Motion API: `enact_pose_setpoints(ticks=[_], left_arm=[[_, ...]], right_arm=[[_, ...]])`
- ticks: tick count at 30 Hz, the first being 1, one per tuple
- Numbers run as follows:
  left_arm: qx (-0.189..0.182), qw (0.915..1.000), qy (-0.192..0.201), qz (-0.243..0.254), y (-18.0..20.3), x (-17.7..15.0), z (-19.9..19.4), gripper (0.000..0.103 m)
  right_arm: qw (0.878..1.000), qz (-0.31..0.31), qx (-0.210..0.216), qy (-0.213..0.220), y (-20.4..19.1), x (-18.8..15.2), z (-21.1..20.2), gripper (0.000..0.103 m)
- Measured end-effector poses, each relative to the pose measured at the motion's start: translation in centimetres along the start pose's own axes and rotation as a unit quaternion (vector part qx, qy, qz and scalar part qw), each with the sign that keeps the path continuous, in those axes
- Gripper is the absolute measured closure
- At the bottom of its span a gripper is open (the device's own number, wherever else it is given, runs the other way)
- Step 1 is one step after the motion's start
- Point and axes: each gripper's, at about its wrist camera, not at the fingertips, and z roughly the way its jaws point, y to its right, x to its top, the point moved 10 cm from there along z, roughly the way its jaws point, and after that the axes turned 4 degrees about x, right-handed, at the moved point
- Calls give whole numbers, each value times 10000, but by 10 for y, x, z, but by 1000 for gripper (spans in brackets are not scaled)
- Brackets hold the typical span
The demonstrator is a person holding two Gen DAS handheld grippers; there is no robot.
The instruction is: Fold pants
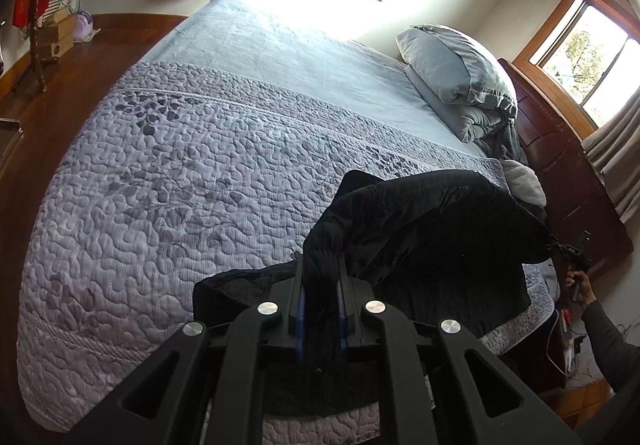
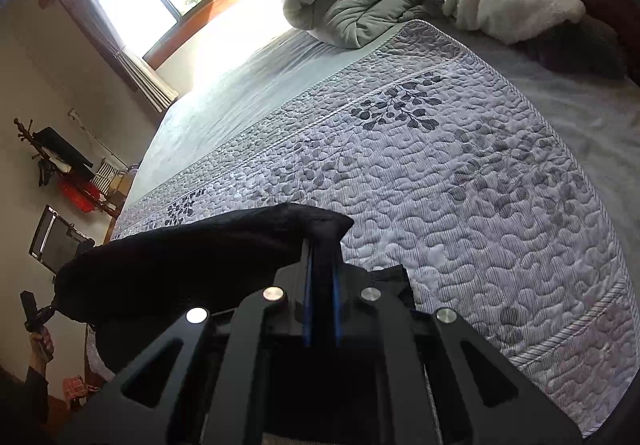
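Black pants (image 1: 420,221) are held up over the near edge of the bed, stretched between both grippers. My left gripper (image 1: 320,269) is shut on one bunched end of the pants. My right gripper (image 2: 322,245) is shut on the other end of the pants (image 2: 180,257), which hang off to the left. In the left wrist view the right gripper (image 1: 576,249) shows small at the far right end of the cloth. In the right wrist view the left gripper (image 2: 34,315) shows at the far left. A lower layer of the pants (image 1: 240,285) lies on the quilt.
A grey quilted bedspread (image 1: 160,185) covers the bed. Pillows and a folded duvet (image 1: 456,77) lie at the head, with a white fleece blanket (image 2: 516,5) beside them. A dark wooden headboard (image 1: 560,165) stands behind. A wooden floor (image 1: 60,85) and a coat stand are off to the left.
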Motion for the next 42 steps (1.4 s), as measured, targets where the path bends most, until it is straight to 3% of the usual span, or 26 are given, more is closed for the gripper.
enact_pose_setpoints(ticks=[15, 21, 26, 27, 30, 31, 34, 38, 42], left_arm=[[206, 9989, -316, 261, -12, -64, 0, 91], [376, 9965, -635, 403, -20, -101, 11, 90], [570, 9904, -1122, 566, -25, -143, 36, 90], [597, 9900, -1154, 544, -28, -149, 38, 89], [627, 9909, -1132, 361, -36, -155, 37, 87], [638, 9912, -1111, 338, -37, -155, 35, 85], [705, 9914, -1047, 340, -36, -155, 28, 85], [695, 9927, -953, 267, -31, -157, 20, 85], [653, 9943, -840, -69, -37, -162, 22, 85]], right_arm=[[9988, 416, -227, 151, 24, -53, -18, 92], [9976, 571, -379, 79, 39, -86, -18, 87], [9960, 568, -667, -190, 54, -126, -8, 81], [9954, 589, -728, -212, 57, -133, -8, 76], [9925, 783, -922, -170, 68, -148, -16, 34], [9917, 874, -937, -115, 72, -152, -21, 33], [9864, 1525, -605, 117, 77, -164, -38, 32], [9674, 2450, 429, 485, 65, -178, -48, 28], [9594, 2689, 700, 476, 52, -186, -28, 28]])
